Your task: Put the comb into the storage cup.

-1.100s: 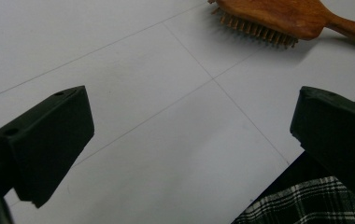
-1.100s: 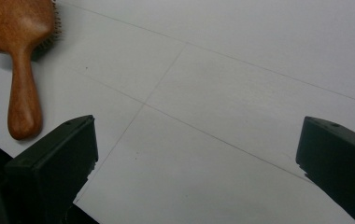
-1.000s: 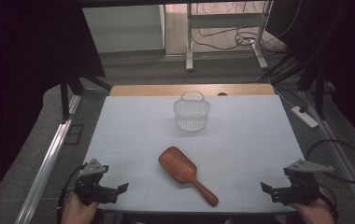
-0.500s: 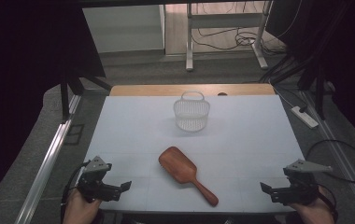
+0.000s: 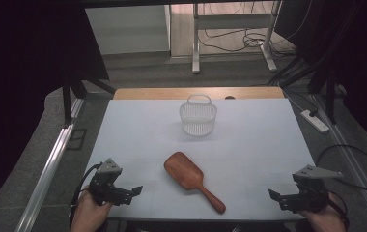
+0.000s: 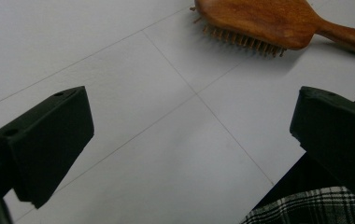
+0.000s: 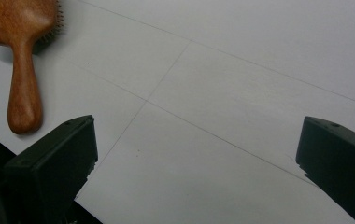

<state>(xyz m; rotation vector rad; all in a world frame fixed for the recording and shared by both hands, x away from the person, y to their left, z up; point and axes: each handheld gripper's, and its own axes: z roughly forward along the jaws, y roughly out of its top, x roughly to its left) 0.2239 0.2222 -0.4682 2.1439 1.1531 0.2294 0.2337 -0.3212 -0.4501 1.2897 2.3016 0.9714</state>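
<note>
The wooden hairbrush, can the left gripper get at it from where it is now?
Probably yes. The left gripper is open, and only bare white tabletop lies between it and the wooden hairbrush, which lies bristles down.

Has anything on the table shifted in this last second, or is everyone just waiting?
Only a small shift: the left gripper has edged slightly forward and toward the wooden hairbrush, jaws open and empty. The right gripper has stayed at the near edge, also open. Hairbrush and white basket lie where they were.
</note>
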